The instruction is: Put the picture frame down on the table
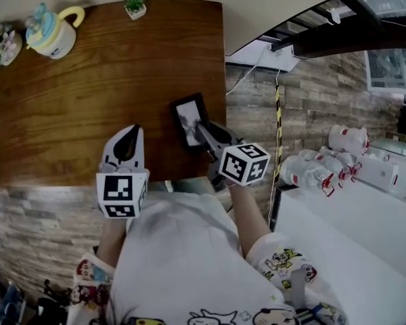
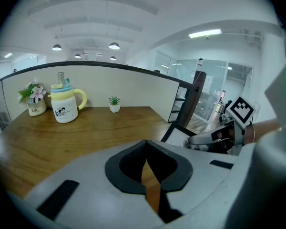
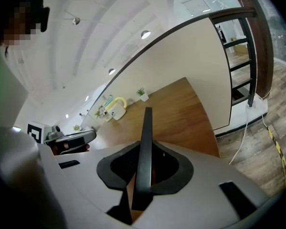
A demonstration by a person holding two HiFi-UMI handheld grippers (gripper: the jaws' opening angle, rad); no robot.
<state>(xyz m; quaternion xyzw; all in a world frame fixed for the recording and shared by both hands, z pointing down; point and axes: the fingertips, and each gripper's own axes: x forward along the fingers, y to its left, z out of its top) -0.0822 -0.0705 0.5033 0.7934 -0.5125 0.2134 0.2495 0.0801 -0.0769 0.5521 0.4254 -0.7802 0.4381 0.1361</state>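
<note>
Picture frame [image 1: 191,119]: over table's [image 1: 74,93] right side, nr front edge. Left gripper [image 1: 126,143] sits at its 9 o'clock, jaws together, empty, apart from it. Right gripper [image 1: 201,131] clamps its lower edge from 5 o'clock. Long axis runs 11-5, so I reckon the R hand lowers it.
</note>
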